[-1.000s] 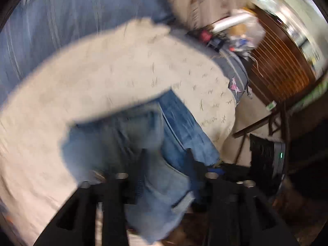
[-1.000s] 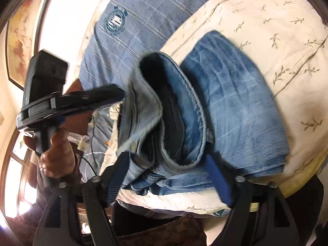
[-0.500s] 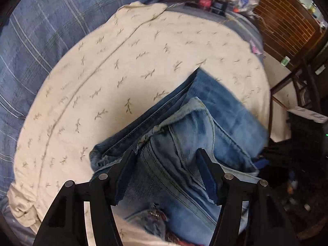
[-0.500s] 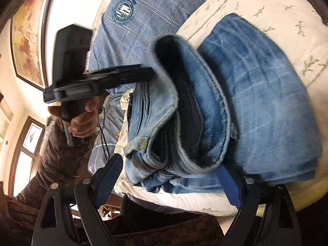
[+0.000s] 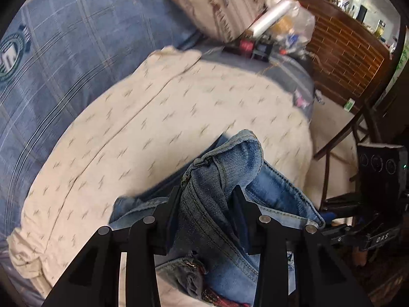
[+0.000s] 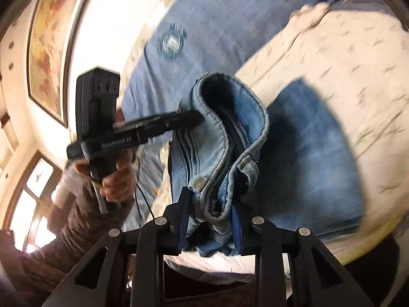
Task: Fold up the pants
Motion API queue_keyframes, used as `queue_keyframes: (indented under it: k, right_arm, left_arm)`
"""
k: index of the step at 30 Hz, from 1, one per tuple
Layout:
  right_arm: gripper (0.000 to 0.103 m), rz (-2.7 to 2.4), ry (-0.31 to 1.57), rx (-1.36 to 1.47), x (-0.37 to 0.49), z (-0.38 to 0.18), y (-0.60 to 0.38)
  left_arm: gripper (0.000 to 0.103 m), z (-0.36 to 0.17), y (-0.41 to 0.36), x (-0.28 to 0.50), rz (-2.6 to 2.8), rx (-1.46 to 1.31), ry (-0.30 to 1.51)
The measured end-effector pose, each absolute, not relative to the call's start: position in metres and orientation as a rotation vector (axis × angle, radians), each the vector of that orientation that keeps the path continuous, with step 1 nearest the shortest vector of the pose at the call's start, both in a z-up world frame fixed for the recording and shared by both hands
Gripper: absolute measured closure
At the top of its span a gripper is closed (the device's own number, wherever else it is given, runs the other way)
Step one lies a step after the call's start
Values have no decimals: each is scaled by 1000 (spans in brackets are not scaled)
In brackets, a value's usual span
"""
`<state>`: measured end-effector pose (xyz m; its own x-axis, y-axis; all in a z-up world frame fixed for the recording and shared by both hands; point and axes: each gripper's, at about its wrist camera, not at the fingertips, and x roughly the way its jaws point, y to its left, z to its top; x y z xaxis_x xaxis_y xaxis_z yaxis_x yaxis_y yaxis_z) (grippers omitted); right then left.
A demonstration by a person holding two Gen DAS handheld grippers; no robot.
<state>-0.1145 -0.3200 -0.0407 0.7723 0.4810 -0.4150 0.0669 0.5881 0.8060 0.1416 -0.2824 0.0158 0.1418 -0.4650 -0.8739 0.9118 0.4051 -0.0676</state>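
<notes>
The blue jeans (image 5: pixel 230 158) lie folded on a cream leaf-print cloth (image 5: pixel 179 115). Their waistband end is raised. My left gripper (image 5: pixel 207 197) points steeply down and its jaws are closing, with bunched waistband denim filling the gap and pressed by both pads. In the right wrist view the jeans (image 6: pixel 306 153) spread to the right, and my right gripper (image 6: pixel 209 204) is closing on the near waistband edge with a belt loop, denim squeezed between its blue pads. The left gripper (image 6: pixel 189 117) shows there too, held by a hand, its tip at the far waistband rim.
Under the cream cloth lies a blue plaid bedcover (image 5: pixel 64 64). A striped pillow (image 5: pixel 222 2) and plastic bags (image 5: pixel 288 23) sit at the far end. A wooden panel (image 5: pixel 345 56) and a dark chair frame (image 5: pixel 340 140) stand to the right. A framed picture (image 6: pixel 48 38) hangs on the wall.
Both grippers' jaws have narrowed from wide apart to pinching the waistband. The waistband has bunched and risen off the cream cloth. The left gripper has shifted along the jeans.
</notes>
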Motion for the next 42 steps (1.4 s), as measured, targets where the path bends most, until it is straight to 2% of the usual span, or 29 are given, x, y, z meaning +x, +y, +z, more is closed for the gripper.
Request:
queue_keyframes:
  k: [3,6,8,10,13,16,17,19,21,23,26,27,28,29,32,35,38,39,40,41,42]
  right_arm:
    - [74,171,620,962,-131,-46,-351]
    - [74,96,703,1012,-129,-77,-371]
    - [72,48,778,1030,-127,-103,-374]
    - [69,54,766,1057,-128,-112,-374]
    - [57,67,749,1044,-132,-102,-381]
    - [42,29,654,1033,-139,-82,-394]
    - [34,15,632,1027,-137,-75,-398]
    - [32,2,624,1001,-121,-65,-404]
    - [25,29,629,978,-102,-61,-403]
    - [24,35,650,938,-74,-62,-406]
    - [24,47,697,890,-34,-68,-400]
    - [40,62,716,859,-18,-70,-394]
    - [67,94,729,825,-8,-69,-389]
    - [89,135,758,772,2,-64,-379]
    - [92,178,715,577,5,-22,-351]
    - [93,98,740,541,7,-27,-359]
    - [85,-29,884,540,13,-75,-384]
    - [84,-13,865,608,11,-82,-391]
    - [81,-1,847,662,5,-79,-396]
    - [74,8,832,680,-2,-70,-396]
    - [72,13,813,685,-8,-64,-396]
  left_arm:
    - [64,-1,-314,139,-1069,536,1011]
    - [62,-54,-348,142,-961,590,1091]
    - [54,-76,-356,140,-882,635,1047]
    - [53,-76,-354,136,-878,629,1019]
    - [56,-53,-340,135,-883,569,1047]
    - [56,-15,-301,142,-886,421,1027]
    - [54,-4,-283,146,-860,363,1017]
    - [42,4,-242,156,-787,219,1029]
    - [41,-10,-202,166,-712,61,1090]
    - [41,-37,-171,172,-668,-75,1194]
    - [44,-81,-152,177,-650,-239,1359]
    - [56,-94,-151,177,-660,-277,1410]
    - [62,-97,-152,175,-667,-297,1426]
    - [64,-91,-153,173,-655,-289,1393]
    - [66,-78,-155,175,-637,-282,1325]
    - [66,-94,-155,175,-565,-250,1317]
    - [62,-104,-158,170,-552,-230,1298]
    - [62,-101,-159,167,-549,-219,1298]
    - [63,-97,-156,165,-552,-219,1300]
    - [64,-92,-158,165,-555,-220,1307]
    - [67,-85,-157,164,-555,-227,1317]
